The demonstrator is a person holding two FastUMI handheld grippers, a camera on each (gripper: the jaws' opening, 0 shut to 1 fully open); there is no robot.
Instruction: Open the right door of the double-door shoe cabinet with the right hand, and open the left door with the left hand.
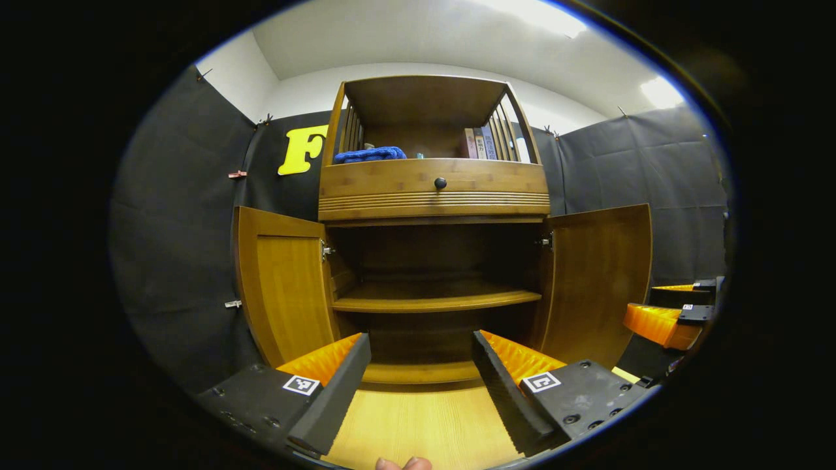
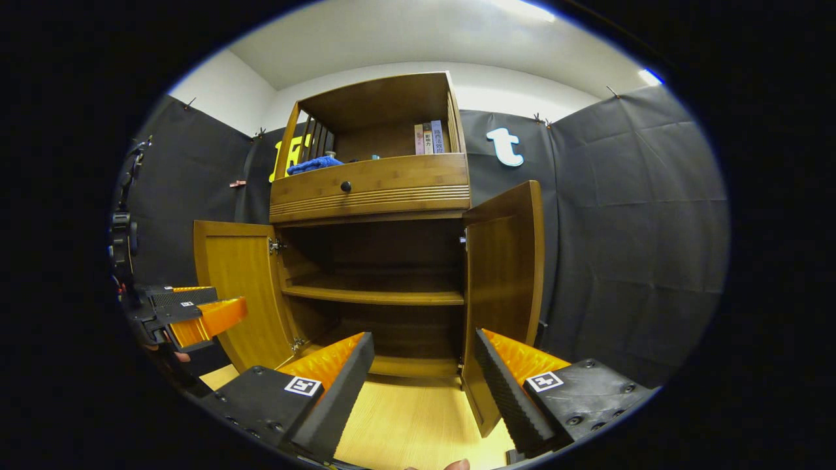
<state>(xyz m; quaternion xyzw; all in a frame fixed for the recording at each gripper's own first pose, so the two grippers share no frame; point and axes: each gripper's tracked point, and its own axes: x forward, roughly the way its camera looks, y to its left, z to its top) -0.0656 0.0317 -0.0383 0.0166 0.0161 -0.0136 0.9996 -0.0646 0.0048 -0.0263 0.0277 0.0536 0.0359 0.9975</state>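
A: Starting with the left gripper view, what do you count?

B: One tall brown wooden shoe cabinet stands upright against the black cloth wall, its long axis vertical and its front facing the camera. It has two doors, both swung outward. The left wooden door hangs at the cabinet's left edge, and the right wooden door at its right edge. Between them lies one inner wooden shelf. Above sits one drawer front with a single round dark knob.

A: And on top?

B: The open upper compartment holds one folded blue cloth at the left and a few upright books at the right.

A: The grippers?

B: The left gripper is spread wide, holding nothing, over the light wooden floor. The right gripper shows at the right edge, beside the right door; I cannot tell its opening there.

A: Now the right gripper view.

B: The same cabinet again, upright, seen slightly from the right. Its left door stands open toward the camera's left, and its right door is turned nearly edge-on. The right gripper is spread apart and empty, just in front of the right door's lower edge. The left gripper hovers at the left, near the left door.
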